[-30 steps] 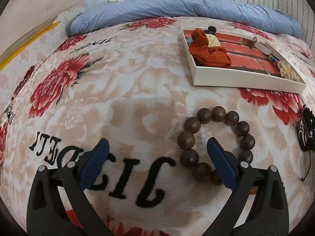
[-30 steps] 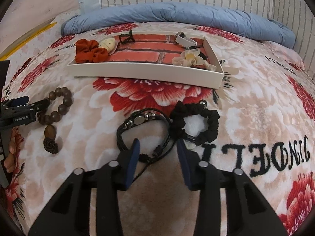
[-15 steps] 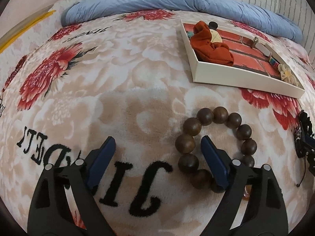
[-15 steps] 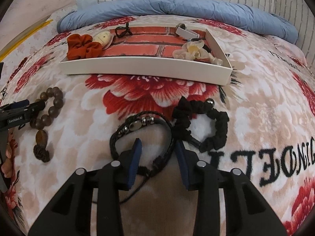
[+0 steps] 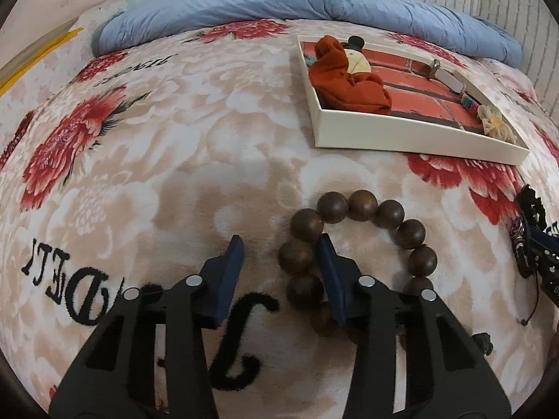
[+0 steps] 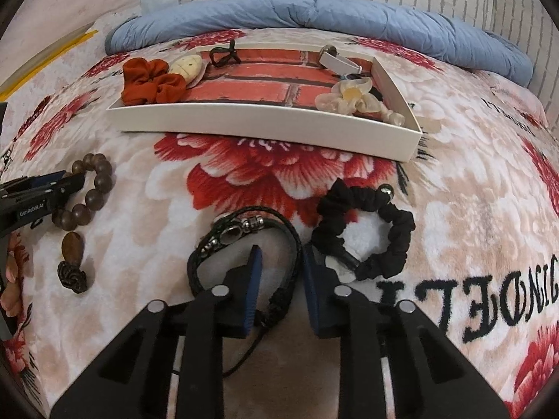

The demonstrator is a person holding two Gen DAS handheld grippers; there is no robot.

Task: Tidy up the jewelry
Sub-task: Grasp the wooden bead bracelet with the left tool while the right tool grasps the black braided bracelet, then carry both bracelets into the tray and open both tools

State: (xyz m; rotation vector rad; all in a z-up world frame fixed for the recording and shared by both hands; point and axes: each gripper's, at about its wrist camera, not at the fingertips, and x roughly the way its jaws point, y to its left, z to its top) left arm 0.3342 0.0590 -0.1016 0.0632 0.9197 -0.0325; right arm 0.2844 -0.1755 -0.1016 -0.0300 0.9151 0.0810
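Note:
A brown wooden bead bracelet [image 5: 363, 237] lies on the floral blanket; it also shows in the right wrist view [image 6: 94, 192]. My left gripper [image 5: 281, 253] is open, its jaws straddling the bracelet's left side, right finger inside the ring. My right gripper [image 6: 279, 262] is open, its jaws on either side of the right strand of a black braided leather bracelet [image 6: 244, 241]. A black scrunchie [image 6: 367, 230] lies just right of it. The white tray [image 6: 265, 129] holds an orange scrunchie [image 6: 150, 80], a cream flower clip [image 6: 353, 97] and other pieces.
A blue rolled duvet [image 6: 314, 17] lies along the back by a white brick wall. The tray [image 5: 412, 139] sits beyond the bead bracelet in the left wrist view. The left gripper's arm [image 6: 31, 199] enters the right wrist view at the left edge.
My left gripper has narrowed a lot and moved right, so its jaws now straddle the bead bracelet's left side. My right gripper has moved forward over the leather bracelet's strand.

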